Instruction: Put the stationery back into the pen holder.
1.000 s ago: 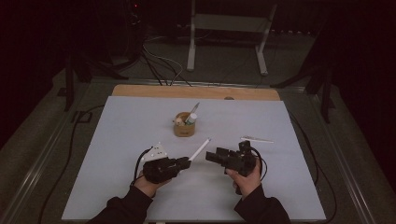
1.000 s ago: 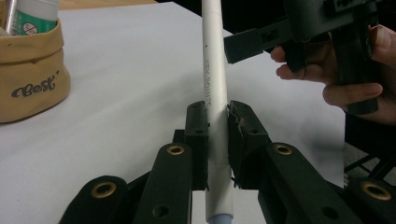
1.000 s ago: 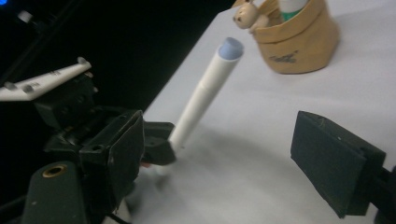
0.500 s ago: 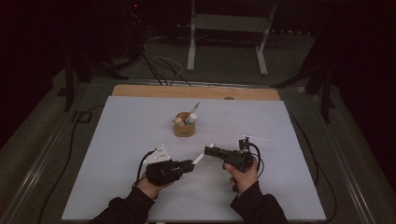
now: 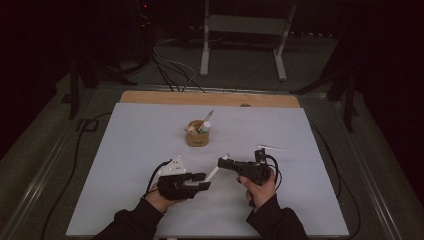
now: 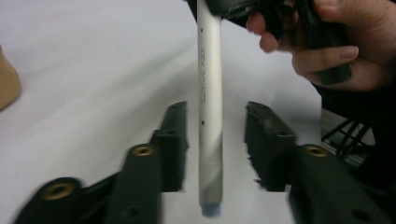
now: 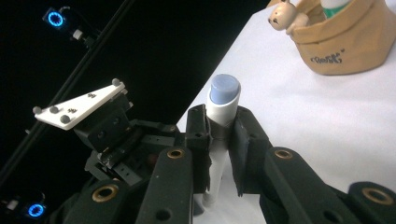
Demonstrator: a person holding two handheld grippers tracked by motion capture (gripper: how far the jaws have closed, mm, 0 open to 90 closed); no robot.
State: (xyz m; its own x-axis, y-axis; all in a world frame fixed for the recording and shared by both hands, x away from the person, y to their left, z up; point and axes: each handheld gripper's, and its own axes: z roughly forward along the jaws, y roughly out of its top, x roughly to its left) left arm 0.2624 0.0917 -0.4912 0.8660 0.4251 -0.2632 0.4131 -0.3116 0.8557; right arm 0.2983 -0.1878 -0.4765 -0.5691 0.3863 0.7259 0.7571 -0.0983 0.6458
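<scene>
A white pen [image 6: 209, 116] with a blue end cap [image 7: 224, 89] is held level between my two grippers above the white table [image 5: 130, 150]. My right gripper [image 7: 220, 121] has just closed and is shut on the pen near its blue end. My left gripper [image 6: 215, 109] has just been opening. The pen lies between its jaws, with a gap on each side. In the high view the left gripper [image 5: 202, 181] and the right gripper [image 5: 223, 161] face each other, with the pen [image 5: 214, 172] slanting between them.
A tan cup [image 5: 198, 134] with a small bear figure [image 7: 282, 18] and pens in it stands behind the grippers, mid-table. Another white pen [image 5: 272, 147] lies to the right. A wooden strip [image 5: 210, 98] runs along the far edge.
The right gripper's jaws closed onto the pen's far end. The left gripper's jaws opened off the pen. Neither hand shifted much.
</scene>
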